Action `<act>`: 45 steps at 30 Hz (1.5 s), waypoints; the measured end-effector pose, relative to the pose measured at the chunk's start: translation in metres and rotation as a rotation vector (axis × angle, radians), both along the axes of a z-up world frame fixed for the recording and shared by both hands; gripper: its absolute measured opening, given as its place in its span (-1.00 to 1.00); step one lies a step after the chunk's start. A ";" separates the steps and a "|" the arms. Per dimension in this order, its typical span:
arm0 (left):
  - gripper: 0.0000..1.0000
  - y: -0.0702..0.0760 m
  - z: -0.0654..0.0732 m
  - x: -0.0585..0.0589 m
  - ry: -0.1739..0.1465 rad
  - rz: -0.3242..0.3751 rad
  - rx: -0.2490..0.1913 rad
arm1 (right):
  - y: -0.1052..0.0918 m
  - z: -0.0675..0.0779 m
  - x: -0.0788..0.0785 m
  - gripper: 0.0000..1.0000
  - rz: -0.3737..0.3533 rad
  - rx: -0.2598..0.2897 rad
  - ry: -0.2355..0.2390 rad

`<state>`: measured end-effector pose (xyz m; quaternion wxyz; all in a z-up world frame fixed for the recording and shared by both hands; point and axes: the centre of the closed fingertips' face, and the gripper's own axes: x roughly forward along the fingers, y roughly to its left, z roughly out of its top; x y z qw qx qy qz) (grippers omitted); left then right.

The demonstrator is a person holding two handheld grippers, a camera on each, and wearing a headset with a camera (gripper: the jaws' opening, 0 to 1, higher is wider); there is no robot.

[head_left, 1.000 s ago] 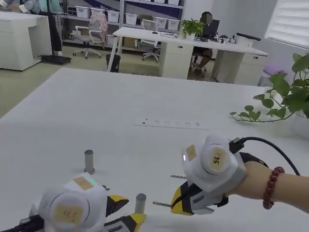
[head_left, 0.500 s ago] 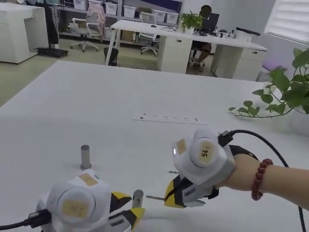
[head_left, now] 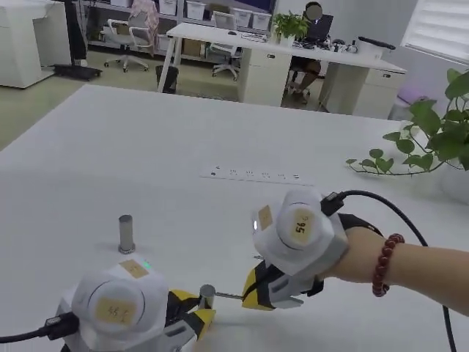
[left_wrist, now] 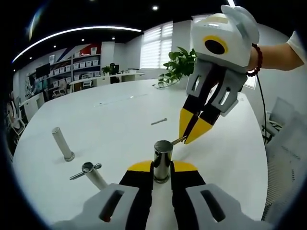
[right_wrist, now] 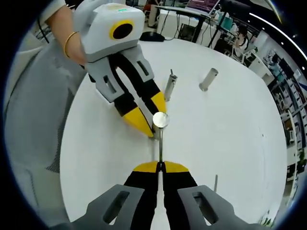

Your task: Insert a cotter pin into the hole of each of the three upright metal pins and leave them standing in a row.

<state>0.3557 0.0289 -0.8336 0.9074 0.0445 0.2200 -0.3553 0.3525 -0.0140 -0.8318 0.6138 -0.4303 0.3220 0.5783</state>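
My left gripper (left_wrist: pixel 162 166) is shut on an upright metal pin (left_wrist: pixel 162 154) standing on the white table. My right gripper (right_wrist: pixel 160 165) is shut on a cotter pin (right_wrist: pixel 160 143), whose far tip touches the top of that metal pin (right_wrist: pixel 160 120). In the head view the cotter pin (head_left: pixel 229 296) lies level between the right gripper (head_left: pixel 250 290) and the held pin (head_left: pixel 207 294). A second metal pin (left_wrist: pixel 92 174) stands near with a cotter pin through its top. A bare third pin (head_left: pixel 126 233) stands farther left. A loose cotter pin (left_wrist: pixel 159 121) lies on the table.
A white power strip (head_left: pixel 256 175) lies across the table's middle. A potted plant (head_left: pixel 432 139) trails leaves over the far right edge. A black cable (head_left: pixel 381 209) runs from the right gripper. Desks, chairs and shelves stand beyond the table.
My right gripper has carried the cotter pin leftward until its tip meets the pin held by the left gripper. The left gripper has kept its hold.
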 end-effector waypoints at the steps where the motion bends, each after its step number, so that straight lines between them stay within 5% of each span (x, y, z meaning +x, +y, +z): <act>1: -0.76 0.000 -0.001 0.000 0.001 -0.001 0.002 | 0.001 0.000 0.000 -0.94 0.000 0.000 0.001; 23: -0.77 0.000 -0.004 0.001 -0.005 0.000 -0.020 | 0.007 0.005 -0.001 -0.94 0.027 -0.073 -0.033; 45: -0.77 -0.002 -0.004 0.002 -0.010 0.002 -0.034 | 0.027 0.011 -0.003 -0.93 -0.016 0.000 0.012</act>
